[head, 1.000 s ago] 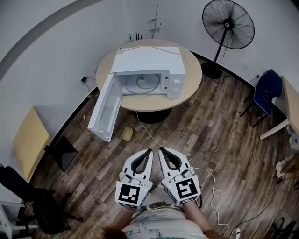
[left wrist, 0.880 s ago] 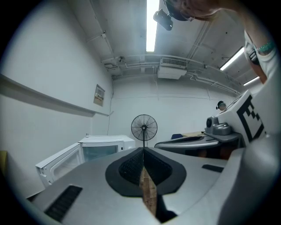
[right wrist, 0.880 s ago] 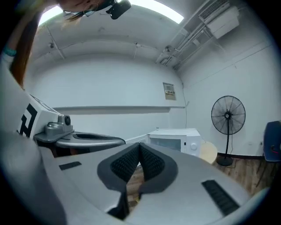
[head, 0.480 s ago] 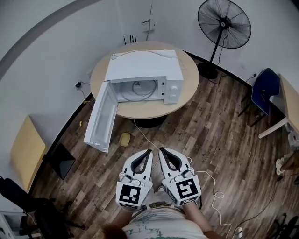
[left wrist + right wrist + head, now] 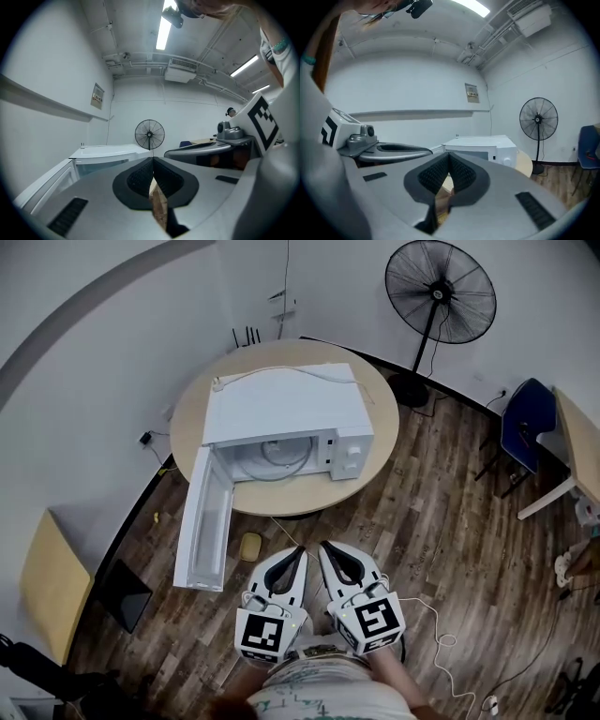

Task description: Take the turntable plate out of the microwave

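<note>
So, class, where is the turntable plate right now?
In the head view the plate lies inside the open microwave on the round table, upper centre, just right of the swung-open door.

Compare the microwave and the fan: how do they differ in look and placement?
The microwave is white and boxy; the fan is black and round-headed. The microwave sits on the table; the fan stands on the floor. Both stand near the wall.

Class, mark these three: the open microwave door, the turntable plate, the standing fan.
open microwave door (image 5: pixel 203 526): head view, middle of its inner panel.
turntable plate (image 5: pixel 278 458): head view, visible part inside the cavity.
standing fan (image 5: pixel 441 292): head view, centre of its grille.
</note>
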Demonstrator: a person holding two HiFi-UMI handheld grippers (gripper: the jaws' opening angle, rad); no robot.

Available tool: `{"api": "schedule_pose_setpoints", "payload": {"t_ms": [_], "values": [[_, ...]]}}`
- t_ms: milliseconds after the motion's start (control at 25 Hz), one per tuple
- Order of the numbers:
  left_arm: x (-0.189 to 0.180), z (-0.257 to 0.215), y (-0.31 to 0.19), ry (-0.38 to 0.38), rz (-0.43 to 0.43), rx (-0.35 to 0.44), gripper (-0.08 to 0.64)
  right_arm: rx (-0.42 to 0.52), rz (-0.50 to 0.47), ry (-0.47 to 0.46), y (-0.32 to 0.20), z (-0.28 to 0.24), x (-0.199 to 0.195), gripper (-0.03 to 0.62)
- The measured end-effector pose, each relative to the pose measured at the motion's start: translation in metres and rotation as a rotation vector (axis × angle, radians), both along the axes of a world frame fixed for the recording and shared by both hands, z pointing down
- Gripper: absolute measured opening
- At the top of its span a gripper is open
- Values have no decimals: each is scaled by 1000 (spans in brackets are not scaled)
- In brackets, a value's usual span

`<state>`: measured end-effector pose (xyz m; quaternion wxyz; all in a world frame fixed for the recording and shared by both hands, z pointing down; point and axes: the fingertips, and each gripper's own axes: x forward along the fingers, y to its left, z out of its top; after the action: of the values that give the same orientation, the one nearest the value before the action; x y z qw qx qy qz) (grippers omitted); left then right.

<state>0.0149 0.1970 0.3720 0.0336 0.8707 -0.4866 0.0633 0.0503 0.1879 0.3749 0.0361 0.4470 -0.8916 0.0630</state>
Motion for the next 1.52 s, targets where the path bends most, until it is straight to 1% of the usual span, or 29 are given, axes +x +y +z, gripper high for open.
{"api": "schedule_pose_setpoints", "payload": {"t_ms": [160,320,800,920,1000,1120,1280,1520], "values": [[-14,2,-21,23,5,-21,14,5,8,28,-20,0,-13,-9],[-26,2,-38,12,6,-21,14,1,0,48,-35,1,-28,-9],[-62,6,-71,28,29,-33,14,-12,11,46,-70,8,-68,-9],[-69,8,-76,37,32,-27,14,-25,13,63,-72,11,-75,-9],[-73,8,-79,46,34,-37,14,-38,15,79,-74,12,-78,-9],[-77,9,-84,40,29,-39,14,-25,6,79,-79,14,-81,-9],[-79,8,-92,38,23,-47,14,-36,-3,82,-86,12,-86,-9],[-80,7,-117,41,-10,-43,14,-20,-15,91,-115,9,-82,-9]]}}
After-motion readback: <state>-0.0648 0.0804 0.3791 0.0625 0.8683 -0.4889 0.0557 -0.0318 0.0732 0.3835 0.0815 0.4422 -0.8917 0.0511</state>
